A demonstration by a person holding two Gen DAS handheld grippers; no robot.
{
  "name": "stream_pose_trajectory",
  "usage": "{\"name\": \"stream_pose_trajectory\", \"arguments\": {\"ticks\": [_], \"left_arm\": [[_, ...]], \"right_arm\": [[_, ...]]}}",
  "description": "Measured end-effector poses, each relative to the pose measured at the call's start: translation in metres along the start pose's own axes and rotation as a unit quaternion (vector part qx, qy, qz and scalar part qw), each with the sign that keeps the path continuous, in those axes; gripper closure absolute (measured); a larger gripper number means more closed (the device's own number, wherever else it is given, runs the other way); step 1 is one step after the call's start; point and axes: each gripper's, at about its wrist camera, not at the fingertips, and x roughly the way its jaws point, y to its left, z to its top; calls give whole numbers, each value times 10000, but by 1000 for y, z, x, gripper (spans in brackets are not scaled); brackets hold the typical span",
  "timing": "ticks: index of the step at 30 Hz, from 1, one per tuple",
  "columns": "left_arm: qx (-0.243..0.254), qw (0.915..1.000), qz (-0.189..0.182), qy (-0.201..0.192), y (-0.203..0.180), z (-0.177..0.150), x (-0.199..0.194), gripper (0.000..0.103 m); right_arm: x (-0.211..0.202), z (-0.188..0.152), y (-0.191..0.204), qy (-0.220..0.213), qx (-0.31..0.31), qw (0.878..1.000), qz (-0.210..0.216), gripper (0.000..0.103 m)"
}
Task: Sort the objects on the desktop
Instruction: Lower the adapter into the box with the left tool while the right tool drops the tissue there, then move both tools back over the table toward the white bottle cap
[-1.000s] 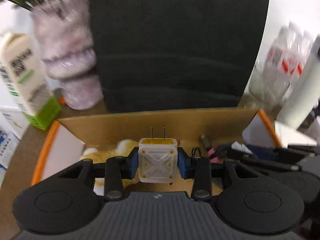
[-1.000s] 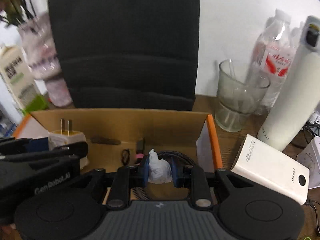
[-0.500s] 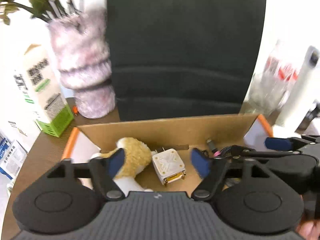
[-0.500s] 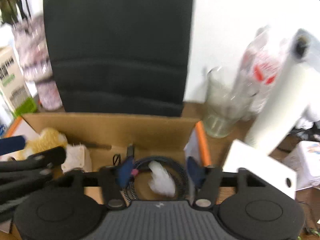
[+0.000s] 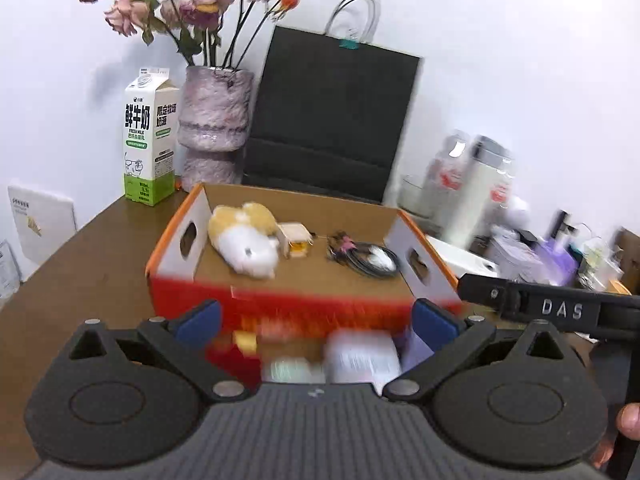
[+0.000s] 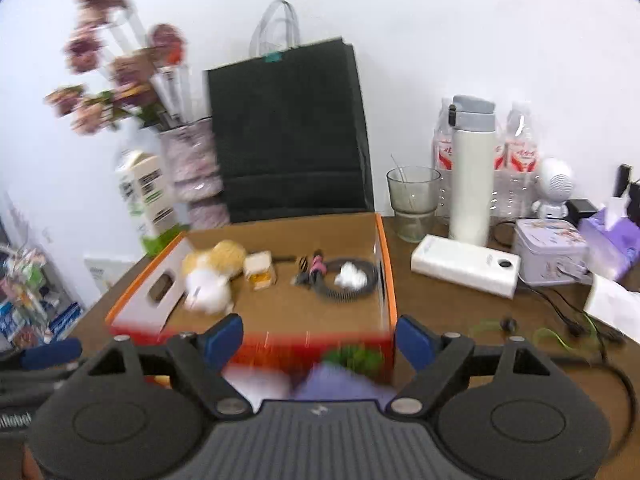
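- Both tools have let go and pulled back since a second ago: the charger plug that the left tool pinched now lies in the cardboard box, and the white wad from the right tool rests on the cable coil.
- Inside the box, the plug sits just beside the plush toy, apparently touching it; the coil and wad lie toward the box's right wall.
- Each tool now hangs with its fingers spread wide and nothing between them, nearer than the box's red front wall and above it.
- Outward on the counter to the right, a white power bank, a tin and a loose black cable are unsorted.
- I'd judge the step is to retreat and pick the next item; keep the fingers wide, clear the rim, and settle before reaching, as both views are blurred.
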Motion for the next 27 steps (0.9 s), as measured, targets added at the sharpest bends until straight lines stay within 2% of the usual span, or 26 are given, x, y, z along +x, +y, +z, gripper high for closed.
{"name": "stream_pose_trajectory", "arguments": {"ticks": [2,4,6,8,9,14,16,19,22,27], "left_arm": [[111,9999,28,-32,-1,-24,-18,0],[354,9993,85,-78,-3,-45,-32,0],[613,9973,264,-319,-7,-63,-49,0],[815,9942,291,-640,-8,-80,-63,0],[889,9934,357,-630,-7,-88,-68,0],[864,9956,197,-293,3,-124,-81,0],[846,9956,328,-216,5,-134,-81,0],[775,9966,275,4,8,-142,-74,0],[736,9963,369,256,9,-144,-65,0],[710,9963,315,366,9,-147,-61,0]], "right_arm": [[-25,-33,3,-312,-218,9991,-176,17],[-45,-64,4,-327,-327,9987,-231,16],[-62,-91,0,-317,-240,9991,-159,16],[-78,-116,-3,-193,-44,9997,-119,16],[-83,-125,-3,-132,10,9999,-102,16],[-109,-172,2,-58,-70,9999,-129,16],[-112,-179,1,-115,-96,9998,-158,14],[-107,-182,-4,-41,222,9997,-83,12],[-104,-182,-5,-48,201,9997,-102,12],[-97,-181,-8,92,393,9991,-148,12]]}}
